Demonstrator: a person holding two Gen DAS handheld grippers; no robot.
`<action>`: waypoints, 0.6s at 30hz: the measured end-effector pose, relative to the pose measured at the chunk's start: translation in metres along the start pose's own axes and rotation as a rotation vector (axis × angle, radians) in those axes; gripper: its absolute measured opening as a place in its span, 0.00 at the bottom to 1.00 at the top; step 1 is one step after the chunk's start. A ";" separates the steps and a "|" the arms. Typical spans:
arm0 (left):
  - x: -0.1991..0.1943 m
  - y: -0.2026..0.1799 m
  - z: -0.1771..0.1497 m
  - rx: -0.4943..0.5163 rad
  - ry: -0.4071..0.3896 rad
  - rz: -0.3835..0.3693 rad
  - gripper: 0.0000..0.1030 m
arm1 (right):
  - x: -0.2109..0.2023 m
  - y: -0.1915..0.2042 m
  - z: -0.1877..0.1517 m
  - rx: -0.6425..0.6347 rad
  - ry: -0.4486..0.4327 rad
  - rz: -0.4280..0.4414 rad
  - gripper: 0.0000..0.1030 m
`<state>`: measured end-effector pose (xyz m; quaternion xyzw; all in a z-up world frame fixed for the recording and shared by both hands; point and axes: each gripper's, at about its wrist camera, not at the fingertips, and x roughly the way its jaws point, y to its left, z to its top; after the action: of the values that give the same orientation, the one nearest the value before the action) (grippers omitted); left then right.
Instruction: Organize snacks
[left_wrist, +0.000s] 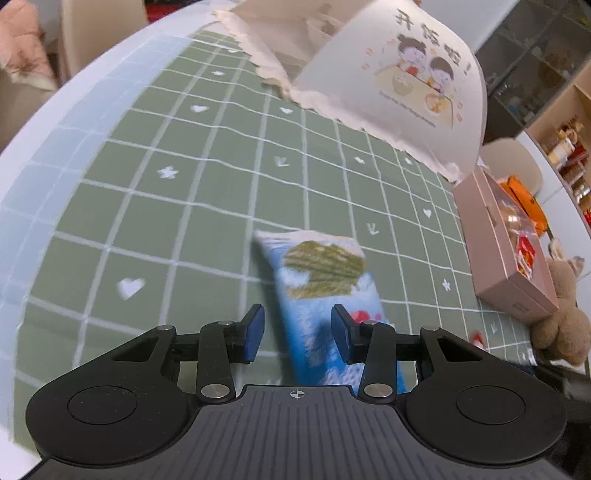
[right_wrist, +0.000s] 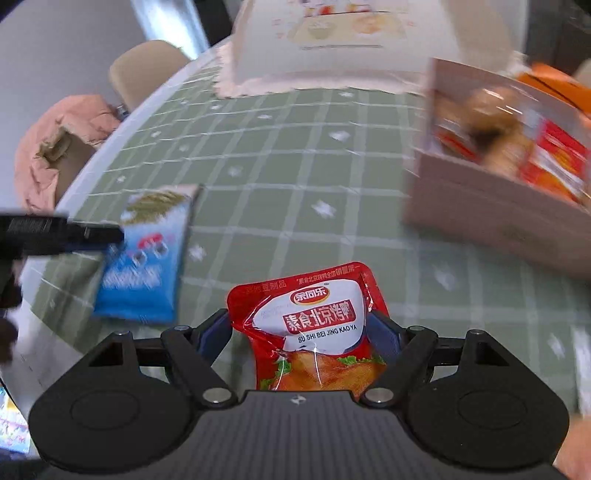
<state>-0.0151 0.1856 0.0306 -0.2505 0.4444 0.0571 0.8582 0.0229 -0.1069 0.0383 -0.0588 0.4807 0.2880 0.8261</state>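
- Claws differ: the left gripper (left_wrist: 297, 334) stands partly spread above the blue snack packet (left_wrist: 325, 295), pads clear of it.
- The right gripper (right_wrist: 299, 332) pinches the red snack pouch (right_wrist: 314, 325) by both edges.
- Both snacks sit over the green checked tablecloth (left_wrist: 184, 184); a pink box (right_wrist: 480, 206) of snacks stands nearby.

The bench (left_wrist: 155, 206) lay open across its green middle, wide room for a claw to pass. Its far edge was blocked by a tall white cover (left_wrist: 399, 85) with a frilled hem. The pink box (left_wrist: 506, 254) walled off the right side, with a plush toy (left_wrist: 565, 306) just beside its near end. Near the front, the blue packet (left_wrist: 325, 288) lay flat under the left claw (left_wrist: 297, 334), and the red pouch (right_wrist: 314, 325) filled the gap of the right claw (right_wrist: 301, 332). Between packet and box the cloth was bare.
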 end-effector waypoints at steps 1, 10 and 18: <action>0.005 -0.006 0.001 0.022 0.012 -0.008 0.41 | -0.007 -0.005 -0.006 0.009 -0.003 -0.012 0.78; 0.030 -0.095 -0.034 0.315 0.169 -0.177 0.32 | -0.057 -0.022 -0.036 0.019 -0.059 -0.121 0.78; -0.007 -0.108 -0.051 0.267 0.130 -0.246 0.31 | -0.061 -0.053 -0.044 0.148 -0.076 -0.173 0.73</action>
<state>-0.0217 0.0684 0.0525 -0.1899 0.4686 -0.1241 0.8538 -0.0048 -0.1926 0.0563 -0.0282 0.4623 0.1812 0.8676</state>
